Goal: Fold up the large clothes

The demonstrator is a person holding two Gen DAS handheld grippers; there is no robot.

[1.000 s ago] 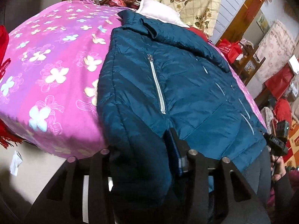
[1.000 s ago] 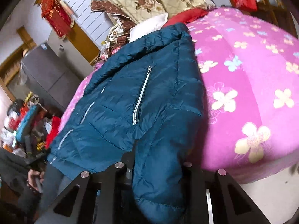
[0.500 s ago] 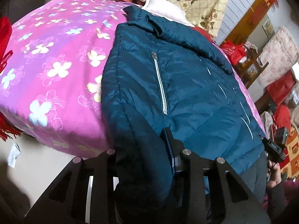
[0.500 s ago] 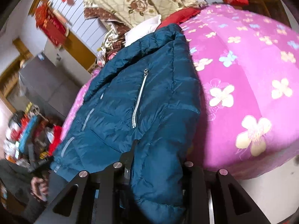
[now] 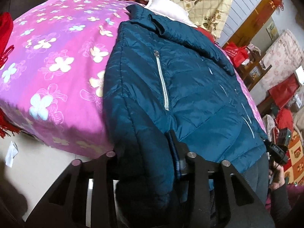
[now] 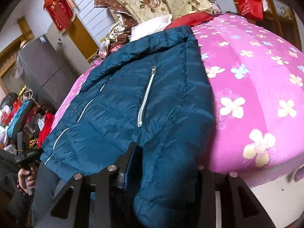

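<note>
A teal padded jacket (image 5: pixel 190 87) with silver pocket zips lies spread on a bed, collar at the far end; it also shows in the right wrist view (image 6: pixel 133 98). My left gripper (image 5: pixel 150 163) is shut on the jacket's left sleeve, whose cuff hangs down between the black fingers (image 5: pixel 182 155). My right gripper (image 6: pixel 163 163) is shut on the right sleeve, which drapes over its fingers (image 6: pixel 129 157). Both sleeves hang off the near edge of the bed.
The bed has a pink flowered blanket (image 5: pixel 49 60), also seen in the right wrist view (image 6: pixel 256 87). A white pillow (image 6: pixel 152 26) and floral quilts (image 5: pixel 199 1) pile at the head. A grey fridge (image 6: pixel 39 64) and red bags (image 5: pixel 283 93) flank the bed. Pale floor (image 5: pixel 38 163) lies below.
Both grippers, still holding the sleeves, have shifted slightly; the jacket and bed sit a little lower and nearer in both views. The jacket lies as before.
</note>
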